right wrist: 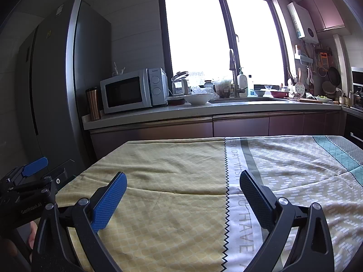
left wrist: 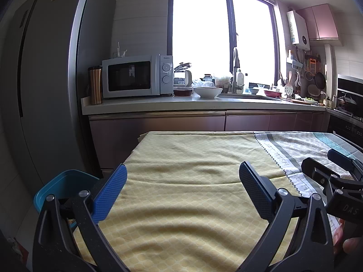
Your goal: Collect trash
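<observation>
left gripper [left wrist: 182, 176]: jaws spread wide, nothing held, above tablecloth [left wrist: 192, 158] yellow part | right gripper [right wrist: 182, 182]: jaws spread wide, nothing held, above tablecloth, beside left gripper

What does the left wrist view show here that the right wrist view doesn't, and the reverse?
Only the left wrist view shows the blue plastic bin beside the table's left edge. Only the right wrist view shows the whole teal and grey patterned end of the tablecloth. Both show the open left gripper, the open right gripper, the yellow tablecloth section, the white microwave and the grey refrigerator. No trash is visible on the cloth.
</observation>
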A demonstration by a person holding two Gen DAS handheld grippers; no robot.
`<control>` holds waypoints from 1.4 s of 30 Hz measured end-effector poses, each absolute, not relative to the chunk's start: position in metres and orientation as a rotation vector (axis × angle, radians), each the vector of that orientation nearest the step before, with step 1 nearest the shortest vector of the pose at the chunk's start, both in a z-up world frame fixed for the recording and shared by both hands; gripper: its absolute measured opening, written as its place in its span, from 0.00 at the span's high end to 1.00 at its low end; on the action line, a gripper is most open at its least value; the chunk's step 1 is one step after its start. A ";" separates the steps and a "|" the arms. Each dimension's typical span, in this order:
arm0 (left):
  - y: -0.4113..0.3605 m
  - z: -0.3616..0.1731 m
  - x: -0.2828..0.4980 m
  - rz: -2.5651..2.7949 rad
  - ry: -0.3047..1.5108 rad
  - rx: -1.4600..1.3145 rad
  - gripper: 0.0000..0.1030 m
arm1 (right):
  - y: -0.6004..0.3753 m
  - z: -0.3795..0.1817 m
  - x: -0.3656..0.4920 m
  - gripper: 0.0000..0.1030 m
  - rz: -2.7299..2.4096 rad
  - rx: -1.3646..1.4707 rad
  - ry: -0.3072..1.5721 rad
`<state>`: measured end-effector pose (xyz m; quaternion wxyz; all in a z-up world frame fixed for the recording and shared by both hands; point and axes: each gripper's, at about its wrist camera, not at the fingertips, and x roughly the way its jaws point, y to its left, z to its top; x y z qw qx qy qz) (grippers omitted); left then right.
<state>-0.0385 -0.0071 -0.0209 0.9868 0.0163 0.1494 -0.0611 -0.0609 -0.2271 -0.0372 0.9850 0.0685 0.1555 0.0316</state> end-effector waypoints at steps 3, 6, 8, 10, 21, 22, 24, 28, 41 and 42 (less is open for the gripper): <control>-0.007 -0.021 -0.038 -0.122 0.300 0.033 0.05 | -0.227 -0.037 -0.061 0.07 0.063 0.140 0.311; -0.006 -0.020 -0.039 -0.121 0.302 0.029 0.05 | -0.227 -0.037 -0.061 0.07 0.062 0.141 0.310; -0.006 -0.020 -0.039 -0.120 0.302 0.030 0.05 | -0.227 -0.037 -0.062 0.07 0.060 0.139 0.311; -0.006 -0.020 -0.040 -0.120 0.302 0.030 0.05 | -0.227 -0.037 -0.061 0.07 0.062 0.142 0.311; -0.006 -0.020 -0.039 -0.119 0.303 0.031 0.05 | -0.226 -0.036 -0.063 0.07 0.061 0.144 0.307; -0.006 -0.020 -0.039 -0.120 0.303 0.030 0.05 | -0.226 -0.036 -0.063 0.07 0.060 0.143 0.309; -0.006 -0.020 -0.039 -0.120 0.304 0.030 0.05 | -0.225 -0.035 -0.063 0.07 0.060 0.144 0.308; -0.006 -0.020 -0.040 -0.120 0.304 0.031 0.05 | -0.225 -0.036 -0.063 0.07 0.060 0.144 0.309; -0.006 -0.020 -0.039 -0.119 0.303 0.029 0.05 | -0.224 -0.035 -0.064 0.07 0.056 0.150 0.311; -0.006 -0.020 -0.039 -0.119 0.303 0.028 0.05 | -0.224 -0.035 -0.064 0.07 0.056 0.150 0.311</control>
